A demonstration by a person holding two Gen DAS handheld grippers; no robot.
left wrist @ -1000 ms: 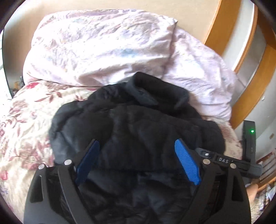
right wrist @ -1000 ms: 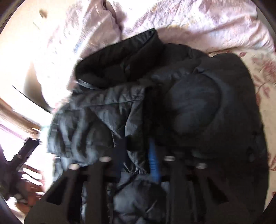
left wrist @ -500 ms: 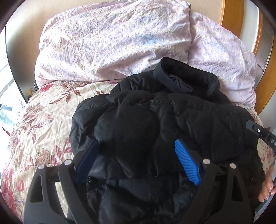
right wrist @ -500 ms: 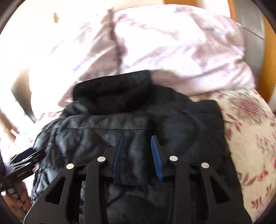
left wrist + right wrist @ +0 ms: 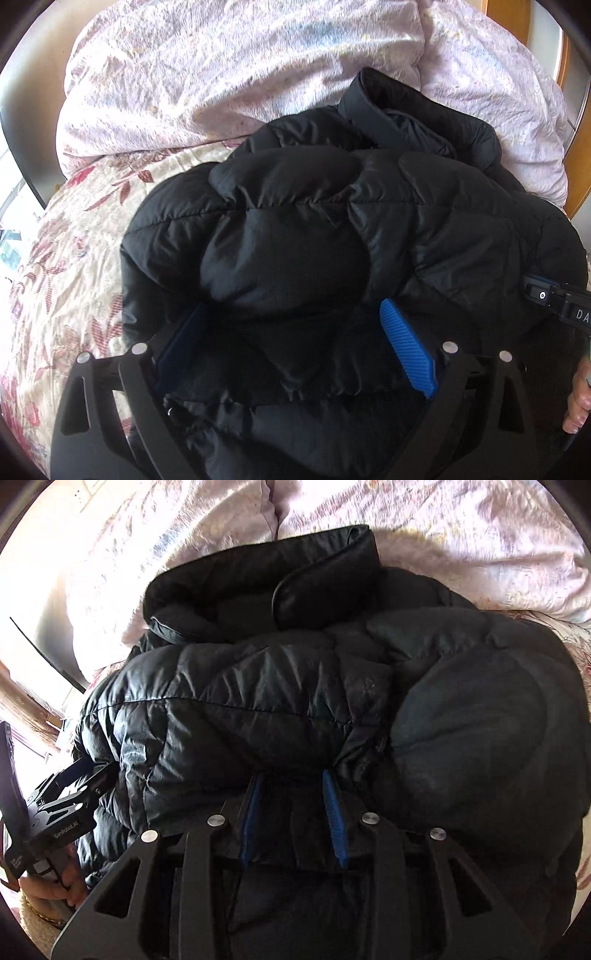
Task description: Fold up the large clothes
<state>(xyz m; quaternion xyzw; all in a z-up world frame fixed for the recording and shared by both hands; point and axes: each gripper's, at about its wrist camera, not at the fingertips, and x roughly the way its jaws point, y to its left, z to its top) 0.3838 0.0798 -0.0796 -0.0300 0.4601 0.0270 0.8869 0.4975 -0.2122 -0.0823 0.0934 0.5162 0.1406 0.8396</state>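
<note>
Fingers of the left gripper [image 5: 295, 347] stand wide apart over the near part of the black puffer jacket [image 5: 332, 240]. Their jaws have just been opening a little more, and the padded cloth bulges up between the blue pads [image 5: 406, 347], but the pads do not seem to press on it. On the right gripper [image 5: 293, 812] the fingers are only partly apart, with a narrow gap. Its jaws have just been opening too, and now they stay at this gap. A fold of the jacket lies between them, but I cannot tell if they pinch it or only rest around it.

The jacket lies on the bed with the flowered sheet [image 5: 62, 266]. Its collar [image 5: 402, 110] is at the far end, touching the pale pillows [image 5: 240, 74], and both sides look already turned in toward the middle, so the bundle is thick and rounded. In the left wrist view the other gripper shows at the right edge, with a hand [image 5: 580, 398] under it.

My judgement: the step in hand is taking the near hem to fold the lower half up to the collar. The next move calls for both grippers to close on the hem at the same level and lift it together. The filling is springy and slippery, so a shallow grip could slide off.
</note>
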